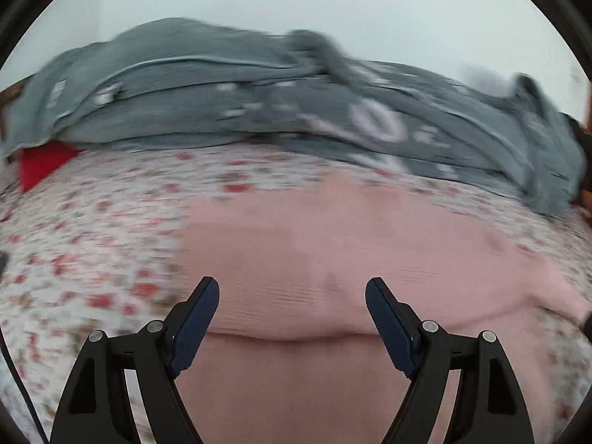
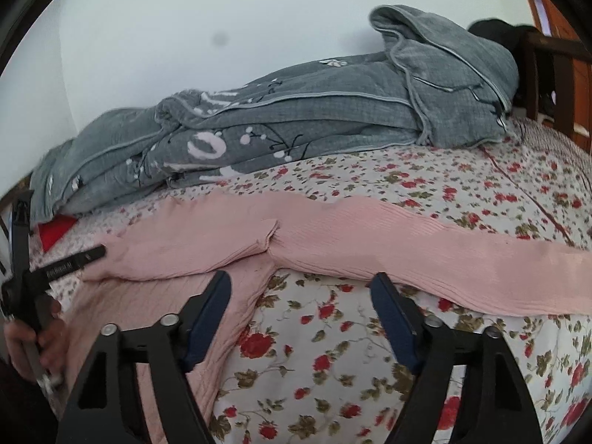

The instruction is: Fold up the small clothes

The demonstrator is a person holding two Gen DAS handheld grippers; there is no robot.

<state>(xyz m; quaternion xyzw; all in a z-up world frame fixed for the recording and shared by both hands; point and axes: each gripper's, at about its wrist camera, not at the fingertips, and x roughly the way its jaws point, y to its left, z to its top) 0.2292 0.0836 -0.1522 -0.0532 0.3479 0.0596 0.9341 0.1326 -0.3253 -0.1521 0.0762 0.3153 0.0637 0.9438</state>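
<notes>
Right now both claws are spread and grasp nothing. Right claw (image 2: 300, 288) hovers over the floral bed sheet (image 2: 370, 351), its left finger above the edge of the pink garment (image 2: 207, 244), the long pink sleeve (image 2: 425, 244) running off to the right just past the fingertips. Left claw (image 1: 292, 292) hangs low over the pink body panel, a crease crossing between its fingers; that view is motion-blurred. The left tool also shows at the right view's left edge, resting on the garment's far-left part. Behind, a grey quilt (image 2: 296, 111) is piled along the wall, with a red item (image 2: 55, 233) poking out under it. Risk, as I judge it: a shallow pinch takes one layer or snags the sheet, and the ribbed knit stretches, skewing the fold.
</notes>
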